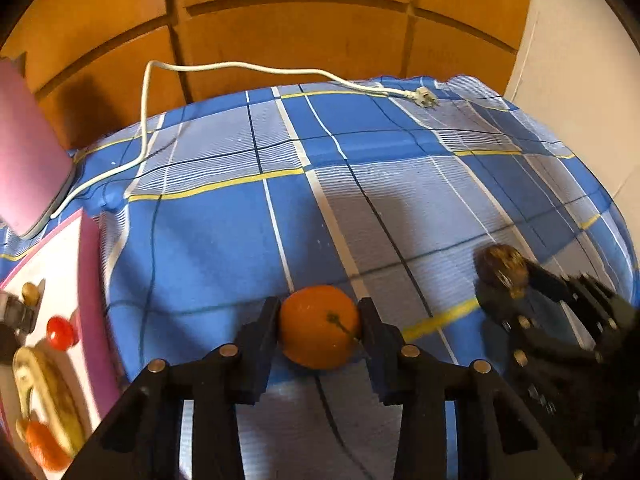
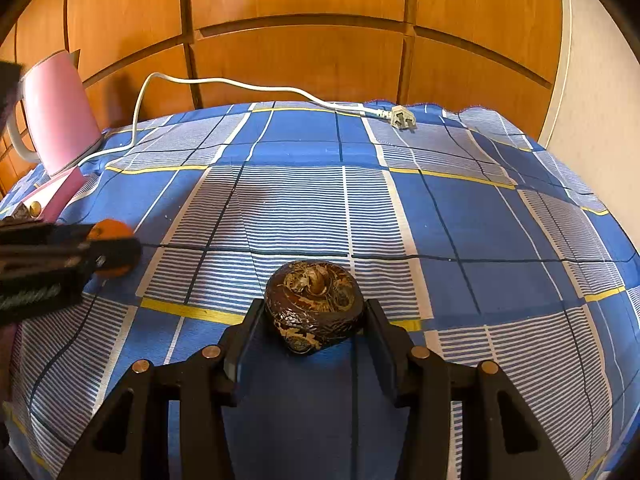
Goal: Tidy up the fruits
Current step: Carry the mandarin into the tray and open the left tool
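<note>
An orange (image 1: 320, 326) with a short stem sits between the black fingers of my left gripper (image 1: 320, 312), and both pads press on its sides, low over the blue checked cloth (image 1: 224, 240). My right gripper (image 2: 314, 312) is shut on a dark brown, wrinkled round fruit (image 2: 314, 304) with a dried calyx on top. The left wrist view shows that fruit (image 1: 502, 268) and the right gripper (image 1: 496, 280) at the right. In the right wrist view the orange (image 2: 110, 232) and the left gripper (image 2: 116, 248) are at the left edge.
A white tray with a pink rim (image 1: 90, 280) lies at the left, holding a small red fruit (image 1: 62, 332), a banana (image 1: 48, 392) and other fruit. Behind it stands a pink kettle (image 2: 60, 108). Its white cord and plug (image 2: 402, 120) trail across the cloth's far edge, before wooden panels.
</note>
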`<state>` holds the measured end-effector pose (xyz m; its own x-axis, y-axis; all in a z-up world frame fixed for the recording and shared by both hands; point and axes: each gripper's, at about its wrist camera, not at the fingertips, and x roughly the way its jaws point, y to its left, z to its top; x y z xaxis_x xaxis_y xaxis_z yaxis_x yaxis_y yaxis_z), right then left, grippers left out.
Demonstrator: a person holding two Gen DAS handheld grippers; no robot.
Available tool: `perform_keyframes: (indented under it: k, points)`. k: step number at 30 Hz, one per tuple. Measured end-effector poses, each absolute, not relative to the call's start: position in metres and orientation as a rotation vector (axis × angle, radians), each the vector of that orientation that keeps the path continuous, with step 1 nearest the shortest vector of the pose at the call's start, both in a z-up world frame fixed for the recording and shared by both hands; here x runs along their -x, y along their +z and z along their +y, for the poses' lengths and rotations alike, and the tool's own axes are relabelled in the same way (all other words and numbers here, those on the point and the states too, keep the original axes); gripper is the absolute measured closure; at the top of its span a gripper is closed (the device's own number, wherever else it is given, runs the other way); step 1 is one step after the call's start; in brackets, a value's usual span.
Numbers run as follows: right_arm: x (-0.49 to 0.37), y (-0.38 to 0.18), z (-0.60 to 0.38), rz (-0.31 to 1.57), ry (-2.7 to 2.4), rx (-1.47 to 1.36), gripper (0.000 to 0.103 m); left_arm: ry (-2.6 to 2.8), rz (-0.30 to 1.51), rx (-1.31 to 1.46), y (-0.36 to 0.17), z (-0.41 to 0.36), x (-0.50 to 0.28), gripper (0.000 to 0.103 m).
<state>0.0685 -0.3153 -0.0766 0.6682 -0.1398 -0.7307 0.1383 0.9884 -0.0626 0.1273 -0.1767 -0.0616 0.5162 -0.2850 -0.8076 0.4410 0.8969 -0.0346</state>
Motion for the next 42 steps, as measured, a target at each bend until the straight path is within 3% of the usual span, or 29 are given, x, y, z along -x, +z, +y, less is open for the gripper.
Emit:
perform_keyframes:
  k: [19, 42]
  points:
    - [-0.075, -0.075, -0.304, 0.869, -0.17, 0.129, 0.054, -0.296, 0.736, -0.044, 0.024, -0.031, -0.034, 0.064]
    - [-0.075, -0.075, -0.296, 0.879, -0.207, 0.182, 0.055, -0.078, 0.723, 0.151, 0.022, 0.084, -0.009, 0.064]
